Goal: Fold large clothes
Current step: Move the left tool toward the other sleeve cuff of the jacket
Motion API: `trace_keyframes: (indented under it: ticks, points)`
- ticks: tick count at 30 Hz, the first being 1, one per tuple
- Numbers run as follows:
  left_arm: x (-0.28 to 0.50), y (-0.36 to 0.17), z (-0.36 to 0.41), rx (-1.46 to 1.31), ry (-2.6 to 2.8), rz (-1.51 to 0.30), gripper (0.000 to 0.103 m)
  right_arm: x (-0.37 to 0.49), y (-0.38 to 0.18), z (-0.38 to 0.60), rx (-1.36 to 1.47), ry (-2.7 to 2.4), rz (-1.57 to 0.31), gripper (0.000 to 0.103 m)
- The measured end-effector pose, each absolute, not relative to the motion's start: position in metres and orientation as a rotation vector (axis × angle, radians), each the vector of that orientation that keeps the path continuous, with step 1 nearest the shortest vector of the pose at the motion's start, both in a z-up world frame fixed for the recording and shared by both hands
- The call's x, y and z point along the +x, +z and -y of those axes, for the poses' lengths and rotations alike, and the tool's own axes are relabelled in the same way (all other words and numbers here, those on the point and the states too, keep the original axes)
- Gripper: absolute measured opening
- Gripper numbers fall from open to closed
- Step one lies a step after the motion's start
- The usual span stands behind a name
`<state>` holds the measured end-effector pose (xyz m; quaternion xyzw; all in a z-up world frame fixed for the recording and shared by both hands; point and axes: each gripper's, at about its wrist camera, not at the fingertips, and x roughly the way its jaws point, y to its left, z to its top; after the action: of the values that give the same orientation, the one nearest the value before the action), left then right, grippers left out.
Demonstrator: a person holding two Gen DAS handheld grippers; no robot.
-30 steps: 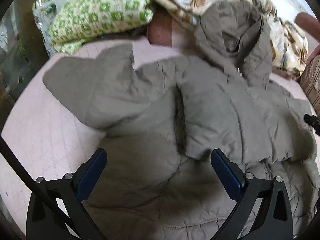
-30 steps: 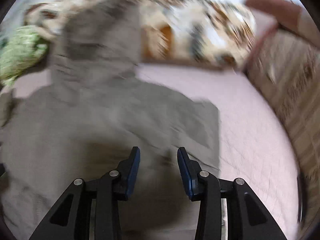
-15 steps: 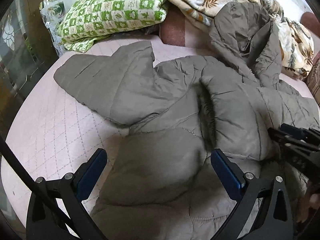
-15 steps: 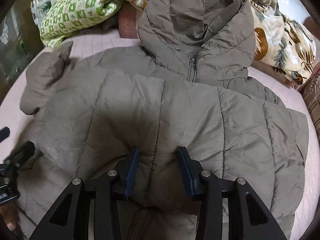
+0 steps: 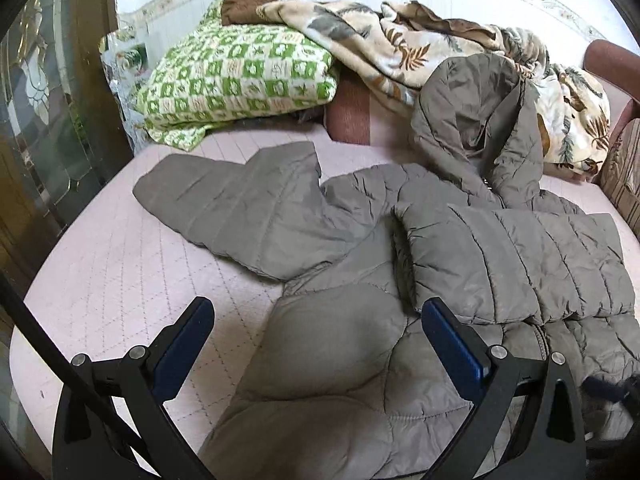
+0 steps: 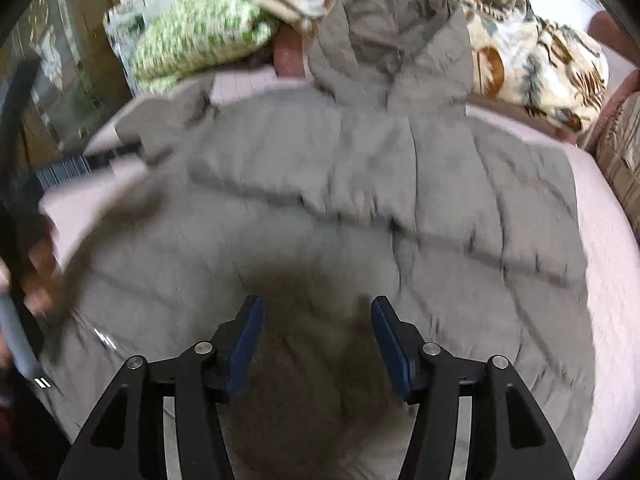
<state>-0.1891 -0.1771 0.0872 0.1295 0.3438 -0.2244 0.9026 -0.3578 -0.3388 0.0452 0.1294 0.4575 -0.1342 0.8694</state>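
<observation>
Since half a second ago the right tongs (image 6: 316,344) have let go of the folded sleeve and their jaws are opening, with nothing pinched between them; the left camera has pulled back, so more of the bed shows.

Left wrist view: the left tongs (image 5: 316,344) stand wide apart and hold nothing, hovering over the lower part of the grey puffer jacket (image 5: 360,360). The jacket lies flat on the pink quilted bed (image 5: 120,264). One sleeve (image 5: 232,208) stretches out to the left across the bed; the other sleeve (image 5: 520,264) is folded over the jacket's chest. The hood (image 5: 472,112) leans up against a leaf-patterned blanket (image 5: 400,48). A green checked pillow (image 5: 240,76) lies beside that blanket at the head of the bed.

Right wrist view: the picture is blurred. The jacket fills most of it, hood at the top, with the right tongs above its lower middle. At the left edge a person's hand (image 6: 40,276) with a dark tool can be made out.
</observation>
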Motion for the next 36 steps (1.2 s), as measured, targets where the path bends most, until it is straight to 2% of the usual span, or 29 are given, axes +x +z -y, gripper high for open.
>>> trace_keyframes:
  ticks: [3, 9, 36]
  points:
    - [-0.192, 0.088, 0.178, 0.279, -0.452, -0.69, 0.103, -0.354, 0.03, 0.334, 0.233, -0.282, -0.991, 0.066]
    - [-0.19, 0.086, 0.18, 0.295, -0.42, -0.666, 0.103, -0.348, 0.026, 0.331, 0.199, -0.284, -1.006, 0.069]
    - [-0.185, 0.095, 0.163, 0.268, -0.383, -0.669, 0.103, -0.352, 0.025, 0.327, 0.187, -0.319, -1.0, 0.075]
